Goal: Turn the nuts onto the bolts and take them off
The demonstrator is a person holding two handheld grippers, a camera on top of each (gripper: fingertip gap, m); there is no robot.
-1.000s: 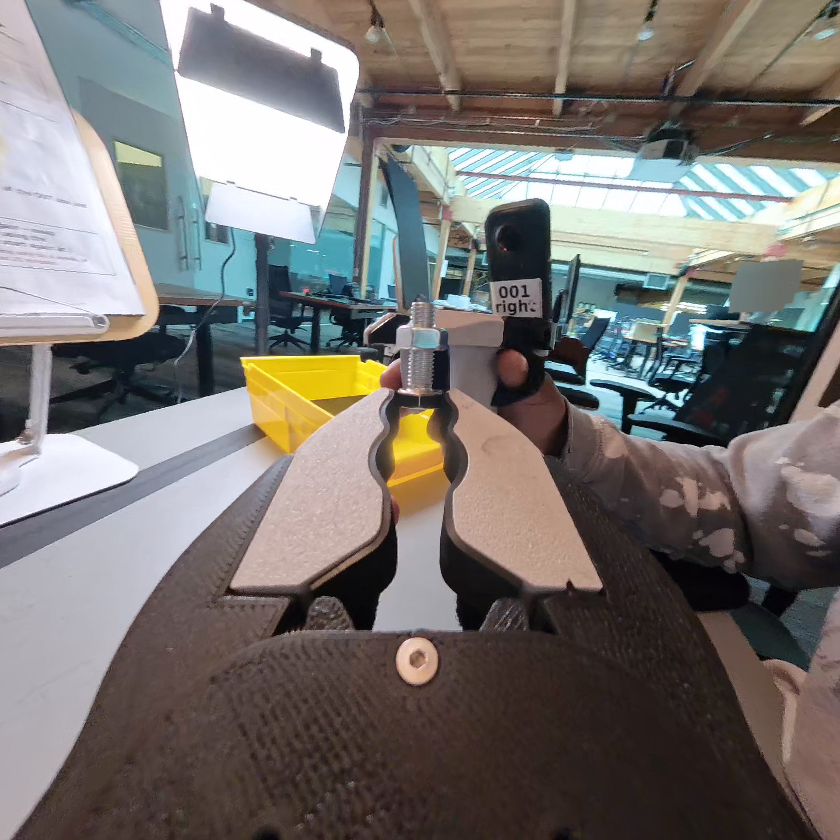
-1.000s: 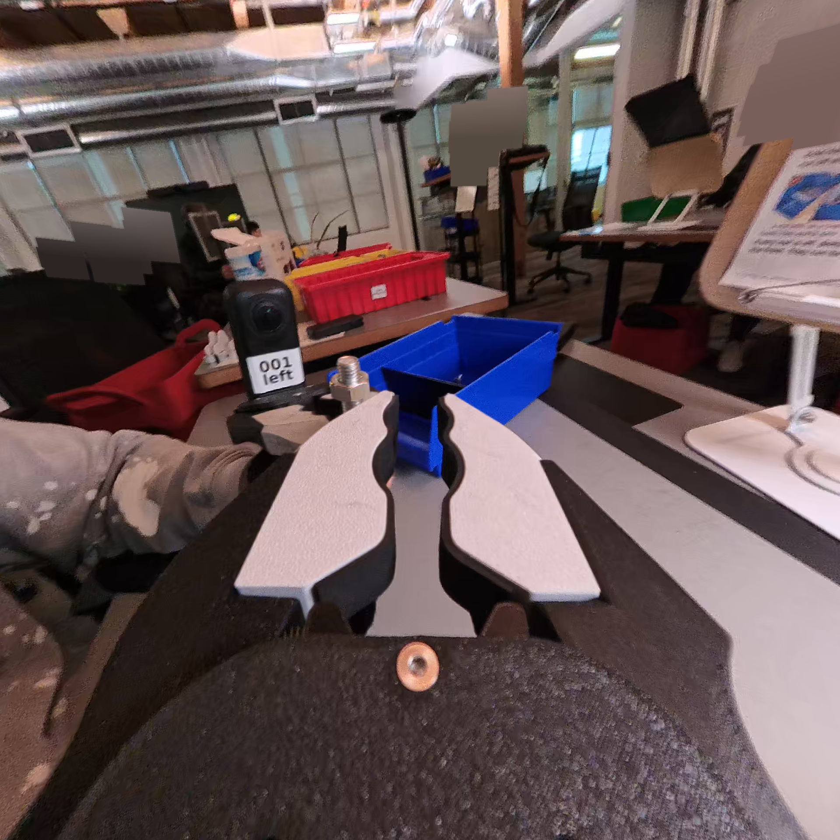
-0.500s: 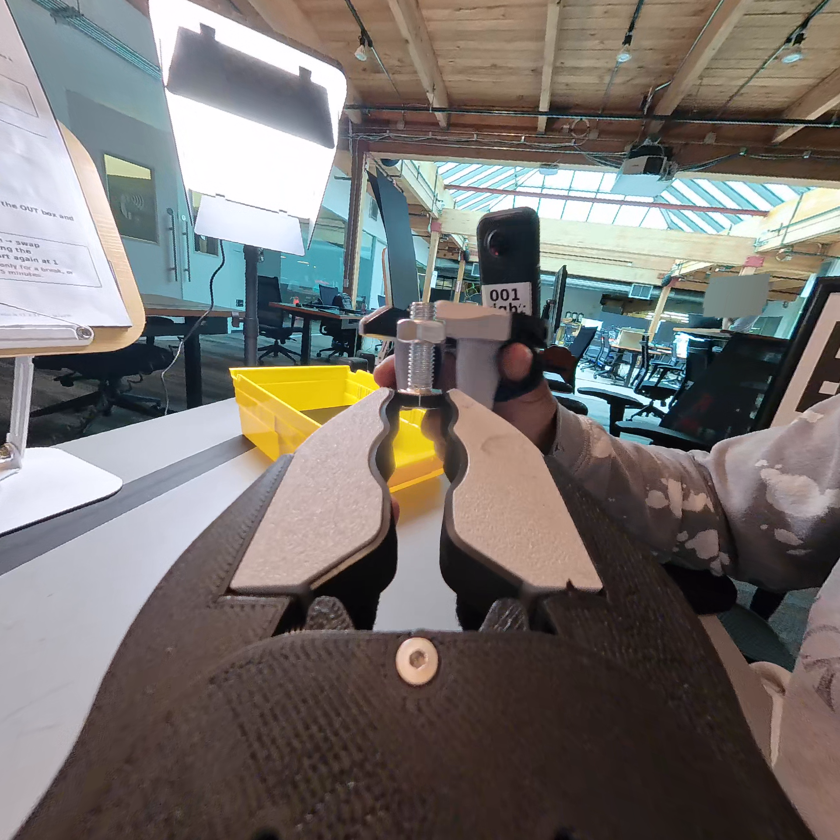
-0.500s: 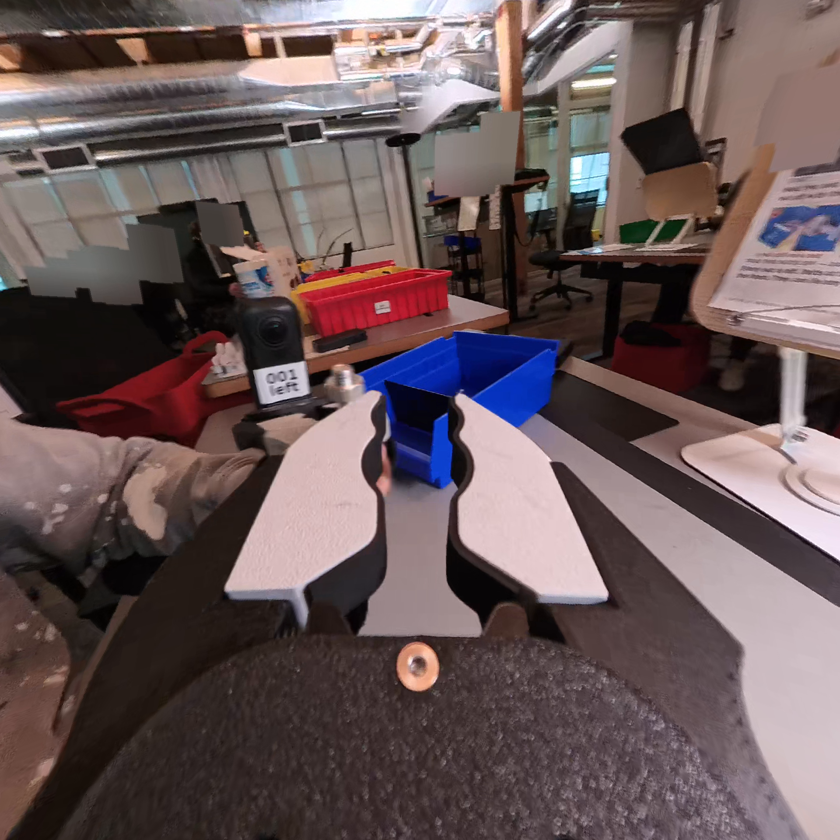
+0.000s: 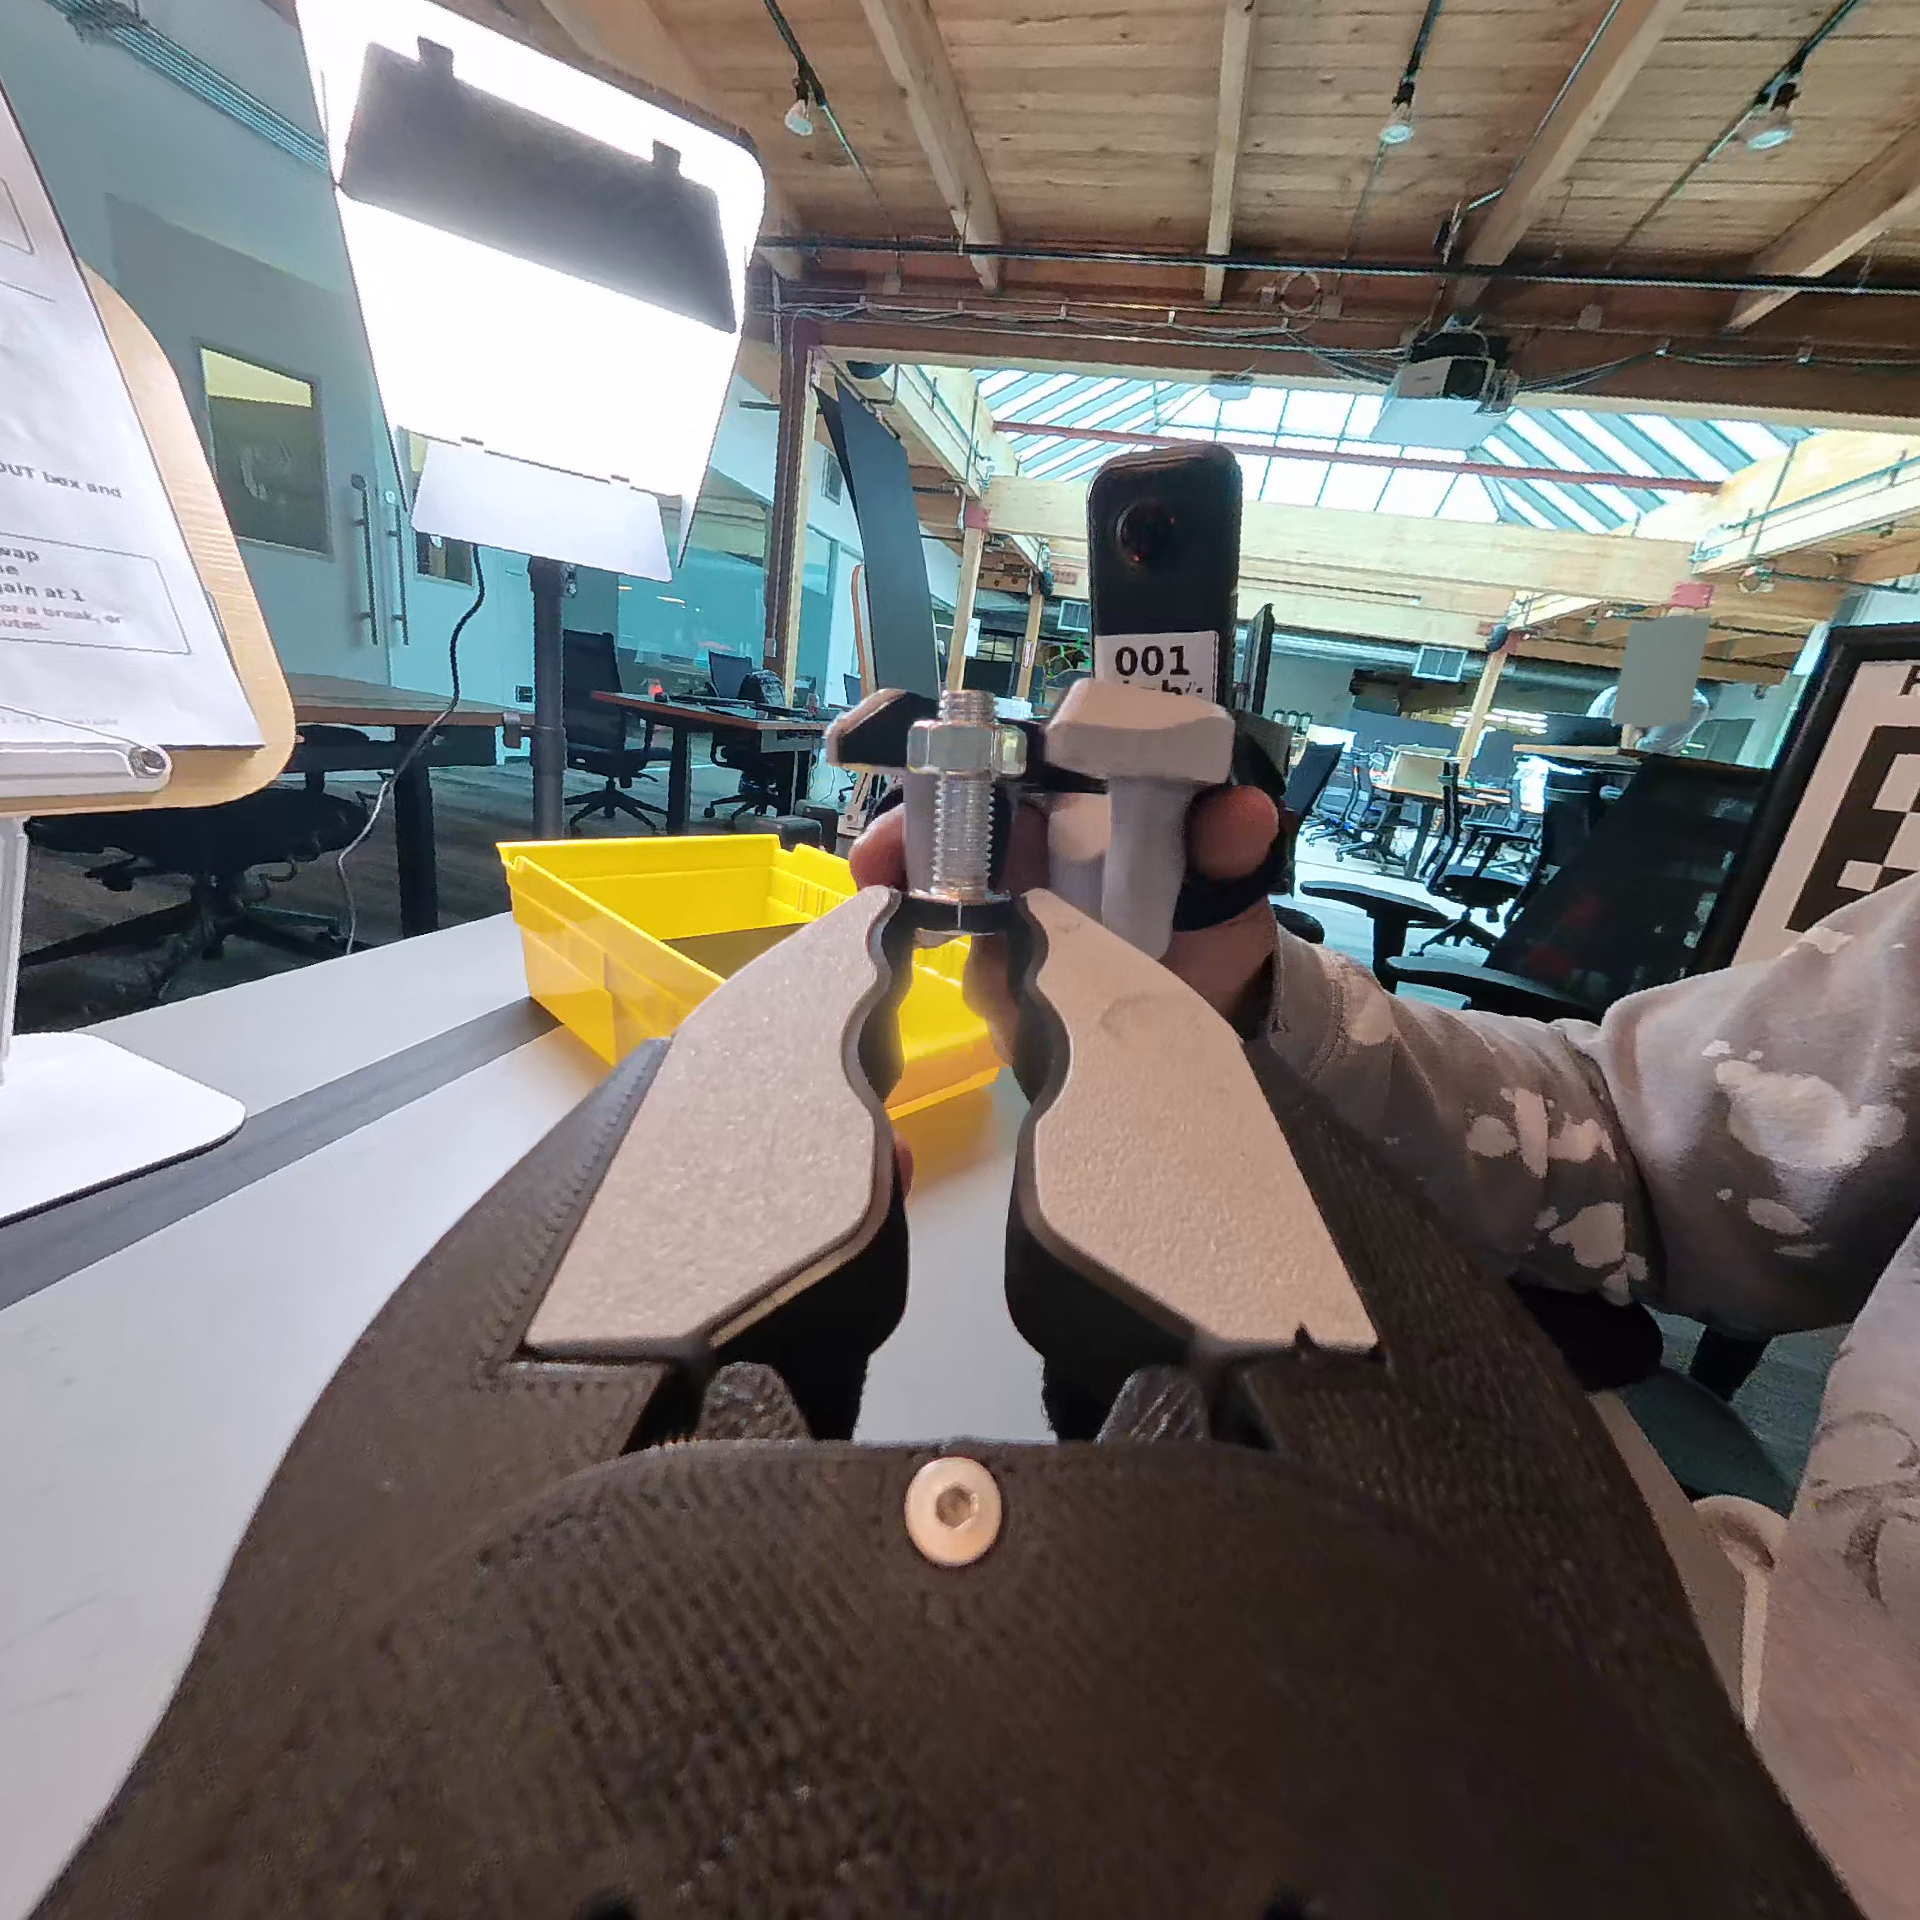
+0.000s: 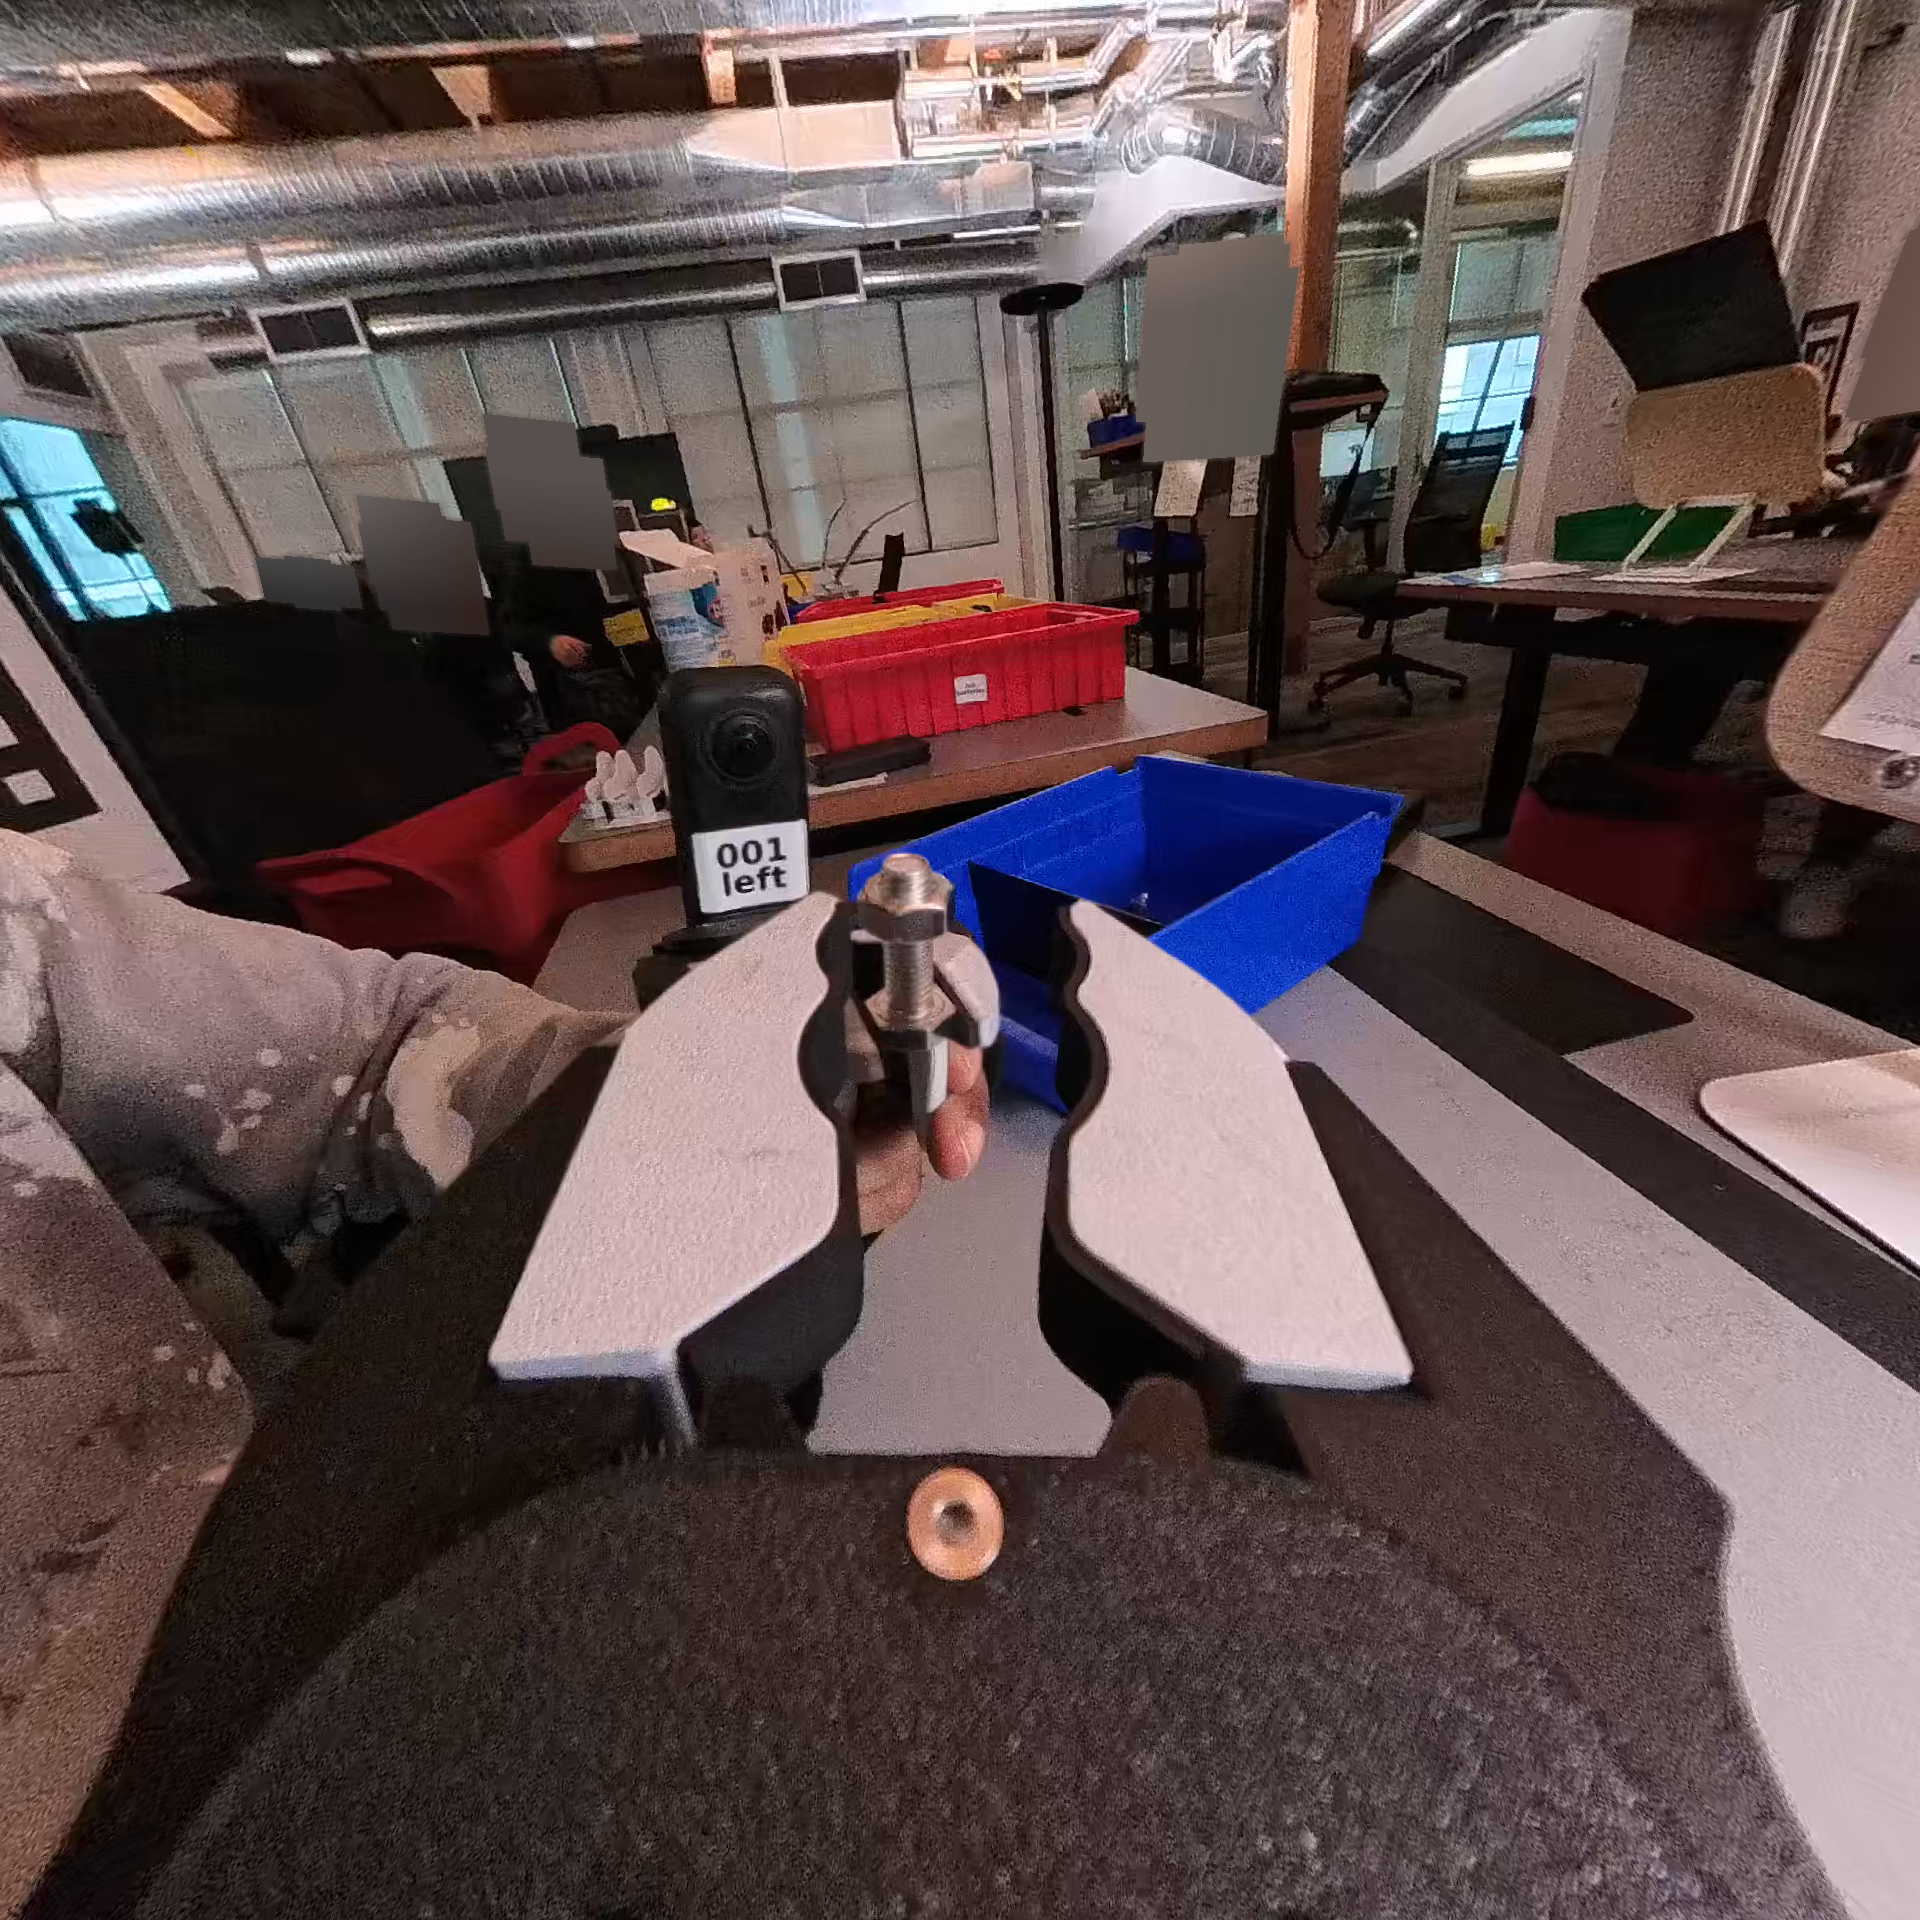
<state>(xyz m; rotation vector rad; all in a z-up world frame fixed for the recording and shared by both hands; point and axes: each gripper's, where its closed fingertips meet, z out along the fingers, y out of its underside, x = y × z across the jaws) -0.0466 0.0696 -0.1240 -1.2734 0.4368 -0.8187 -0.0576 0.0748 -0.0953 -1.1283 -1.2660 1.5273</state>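
The left gripper [image 5: 954,914] is clamped on the head end of a bolt [image 5: 951,831], holding it upright so the threaded shank stands clear above the fingertips. That leaves the nut [image 5: 954,750], which sits high on the thread near the tip, free to be reached from the side. The right gripper [image 6: 940,935] has its jaws parted with nothing between them, and faces the bolt from just beside it. In the left wrist view its grey fingers [image 5: 1138,748] appear to flank the nut, though whether either one touches it is hard to tell from this angle. Judging by this layout, the left gripper serves as a vice while the right does the turning; with the nut so close to the tip, it is either just started or nearly off.

All of this happens in the air above a pale grey table [image 5: 260,1351] crossed by a dark stripe. A yellow bin [image 5: 644,904] lies on it beyond the left gripper and a blue bin [image 6: 1195,862] beyond the right, likely one for parts coming in and one for parts going out. A clipboard on a white stand [image 5: 94,1122] is at the table's edge. Around it is an open workshop with a timber ceiling, a bright light panel [image 5: 540,312], desks and office chairs, and red crates [image 6: 966,665] on a farther bench.
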